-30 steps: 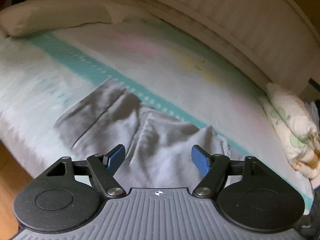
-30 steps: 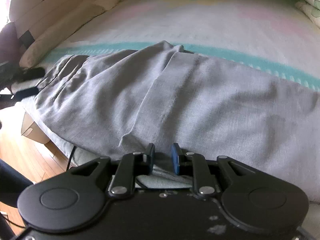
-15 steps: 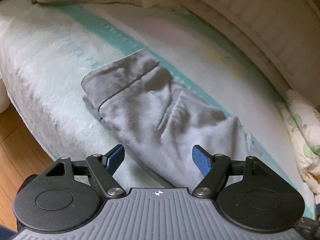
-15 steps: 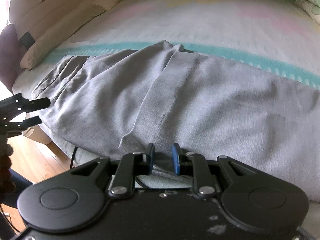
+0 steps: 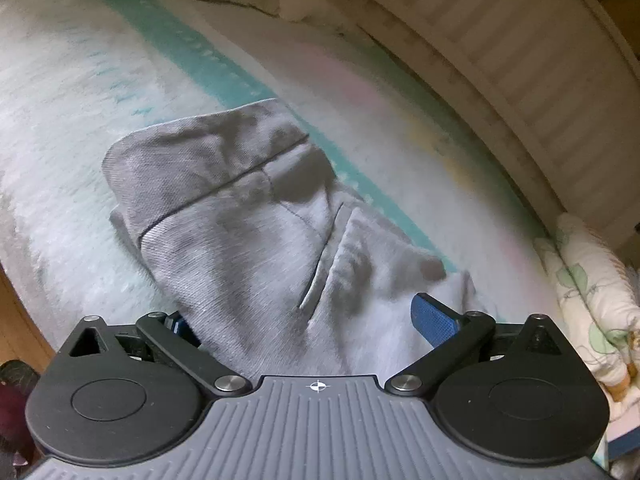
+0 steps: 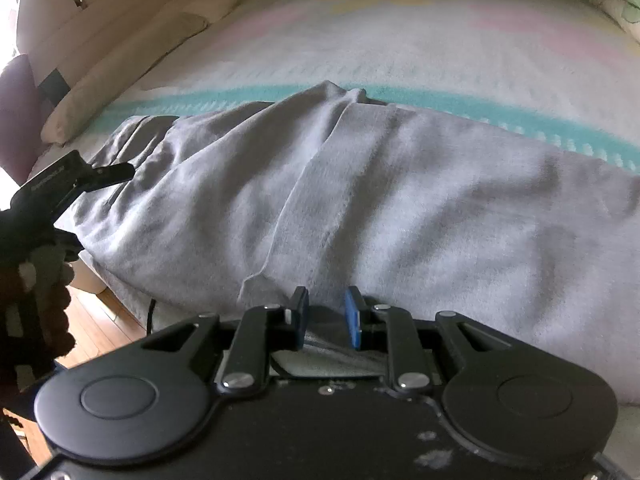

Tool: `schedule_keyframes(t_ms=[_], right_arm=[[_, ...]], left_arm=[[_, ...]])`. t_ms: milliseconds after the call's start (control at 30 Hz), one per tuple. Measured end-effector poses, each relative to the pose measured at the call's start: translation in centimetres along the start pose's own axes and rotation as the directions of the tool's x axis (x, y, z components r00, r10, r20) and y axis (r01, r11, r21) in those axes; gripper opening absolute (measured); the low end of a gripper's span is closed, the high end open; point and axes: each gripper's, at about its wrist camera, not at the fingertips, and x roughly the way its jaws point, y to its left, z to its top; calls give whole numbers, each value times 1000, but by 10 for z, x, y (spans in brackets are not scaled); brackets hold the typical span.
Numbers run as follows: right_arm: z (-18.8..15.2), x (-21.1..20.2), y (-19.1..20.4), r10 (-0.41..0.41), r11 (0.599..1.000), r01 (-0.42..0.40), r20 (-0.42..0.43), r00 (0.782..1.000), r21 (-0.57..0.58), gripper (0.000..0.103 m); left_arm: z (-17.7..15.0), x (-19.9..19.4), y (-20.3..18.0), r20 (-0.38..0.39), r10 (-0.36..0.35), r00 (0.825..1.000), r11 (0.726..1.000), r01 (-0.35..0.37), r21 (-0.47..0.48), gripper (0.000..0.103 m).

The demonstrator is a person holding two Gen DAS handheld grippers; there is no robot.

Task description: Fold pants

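Note:
Grey pants (image 6: 360, 200) lie stretched across a pale blanket (image 6: 400, 48) on the bed. Their waistband end (image 5: 208, 168) with a slanted pocket fills the left wrist view. My left gripper (image 5: 300, 314) hangs low over that end; its jaws are opening wide. Fabric lies between them but the blue pads do not press on it, and the left pad is half hidden behind the cloth edge. In the right wrist view one of its fingers (image 6: 114, 172) reaches in at the waist. My right gripper (image 6: 326, 312) is shut on a fold of the pants at the near edge.
A long cream pillow (image 6: 120, 80) lies at the head of the bed, and a floral pillow (image 5: 592, 292) at the other side. A slatted rail (image 5: 500, 48) runs behind the bed. Wooden floor (image 6: 104, 312) shows below the mattress edge. A person's dark knitted sleeve (image 6: 28, 300) is at the left.
The left gripper has sunk toward the waistband end, which now looks larger and nearer, and its jaws have spread wider. It has entered the right wrist view. The right gripper kept still.

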Motion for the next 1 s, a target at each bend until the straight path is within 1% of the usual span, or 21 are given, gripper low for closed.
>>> schedule_keyframes(t_ms=[67, 100, 133, 167, 200, 267, 333, 400, 433, 467, 533, 600, 667, 700, 733, 800, 833, 933, 1000], right_arm=[[0, 0, 0, 3, 1000, -3, 1, 1000, 3, 23], [0, 0, 0, 4, 1000, -4, 2, 1000, 5, 23], [0, 0, 0, 5, 1000, -5, 2, 1000, 7, 23], [0, 0, 0, 7, 1000, -7, 3, 1000, 8, 23], [0, 0, -1, 9, 1000, -9, 3, 1000, 10, 24], [0, 0, -2, 14, 1000, -14, 4, 1000, 13, 25], [0, 0, -3, 20, 1000, -20, 3, 1000, 18, 26], [0, -1, -5, 26, 999, -26, 3, 1000, 21, 27], [0, -2, -5, 26, 999, -26, 3, 1000, 19, 28], [0, -2, -5, 26, 1000, -26, 3, 1000, 17, 28], [-1, -3, -5, 26, 1000, -26, 3, 1000, 12, 29], [-1, -3, -5, 27, 1000, -27, 4, 1000, 11, 29], [-1, -3, -5, 27, 1000, -28, 4, 1000, 12, 29], [0, -3, -5, 28, 1000, -28, 4, 1000, 13, 29], [0, -3, -5, 30, 999, -30, 5, 1000, 14, 29], [0, -3, -6, 37, 999, -37, 7, 999, 20, 29], [0, -4, -7, 42, 999, -42, 7, 999, 26, 29], [0, -6, -12, 64, 996, -64, 11, 998, 56, 29], [2, -10, -16, 74, 995, -76, 21, 997, 72, 30]], left_arm=[[0, -3, 3, 20, -27, 999, 999, 28, -42, 102], [1, -4, 5, 28, -38, 999, 998, 39, -58, 100], [1, -5, 5, 33, -38, 999, 997, 40, -65, 95], [1, -7, 3, 39, -32, 999, 998, 34, -58, 79], [2, -8, 1, 42, -25, 999, 998, 27, -49, 60], [2, -14, -3, 66, -12, 998, 999, 15, -33, 41], [3, -14, -5, 70, -27, 997, 999, 29, -34, 41], [3, -6, -2, 36, -12, 999, 999, 14, -53, 44], [2, -1, 2, 21, -15, 1000, 997, 16, -76, 44], [2, 3, 4, 16, -26, 1000, 995, 27, -95, 47], [4, 7, 3, 19, -52, 998, 994, 53, -98, 55], [9, 13, -1, 9, -79, 997, 993, 79, -89, 71], [12, 18, -3, 12, -91, 996, 992, 92, -92, 72], [13, 20, -4, 15, -93, 996, 991, 94, -96, 69], [13, 20, -5, 21, -83, 996, 992, 85, -95, 63], [11, 13, -11, 44, -25, 999, 997, 28, -66, 17], [11, 9, -15, 58, -15, 998, 999, 18, -48, 15], [13, -7, -31, 100, -51, 994, 998, 53, -17, 15], [14, -20, -50, 137, -61, 989, 997, 53, 64, 15]])
